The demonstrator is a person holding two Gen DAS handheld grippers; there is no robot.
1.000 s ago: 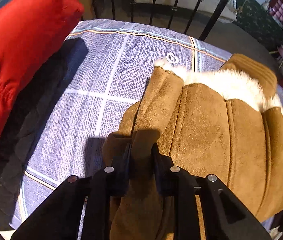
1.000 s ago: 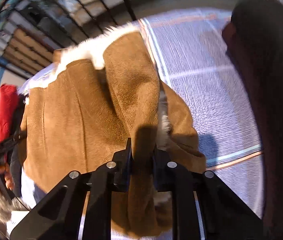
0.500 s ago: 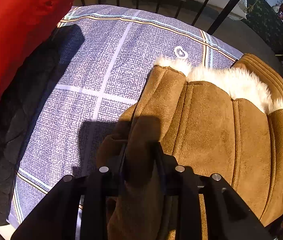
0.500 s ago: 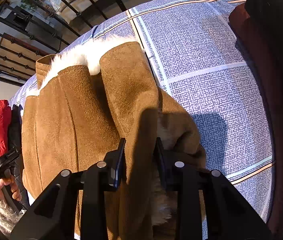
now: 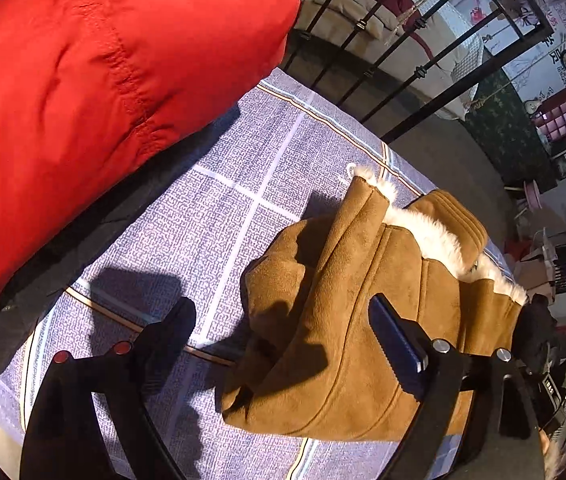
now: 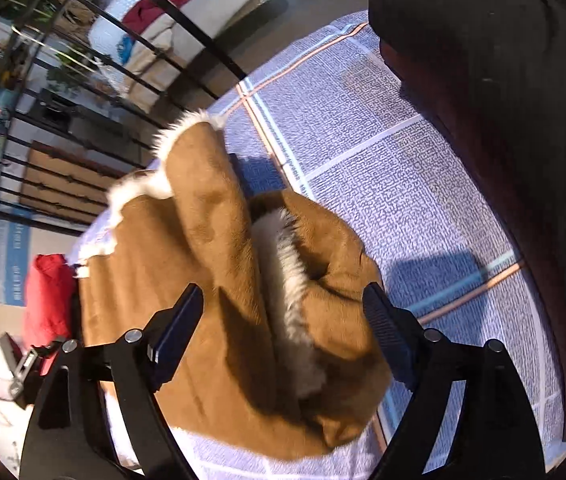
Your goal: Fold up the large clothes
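A brown suede coat (image 5: 355,320) with white fleece lining (image 5: 435,236) lies folded on the purple patterned bedspread (image 5: 219,216). My left gripper (image 5: 283,328) hangs above the coat's left edge. Its jaws are opening wide, and neither pad touches the coat below the gap. The right wrist view shows the same coat (image 6: 211,264) with a fleece-edged fold (image 6: 287,264) on top. My right gripper (image 6: 283,312) is over that fold, its jaws also opening, with both pads clear of the suede.
A red padded jacket (image 5: 83,100) lies on a black garment (image 5: 63,256) left of the coat. A dark garment (image 6: 523,120) lies along the bedspread's right side. A black iron railing (image 5: 403,48) runs behind the bed. Bare bedspread (image 6: 403,184) lies right of the coat.
Both grippers were shut on folds of the coat and have let go, jaws spread wide. Both have lifted away, the left one farther, so the coat looks smaller and lower right.
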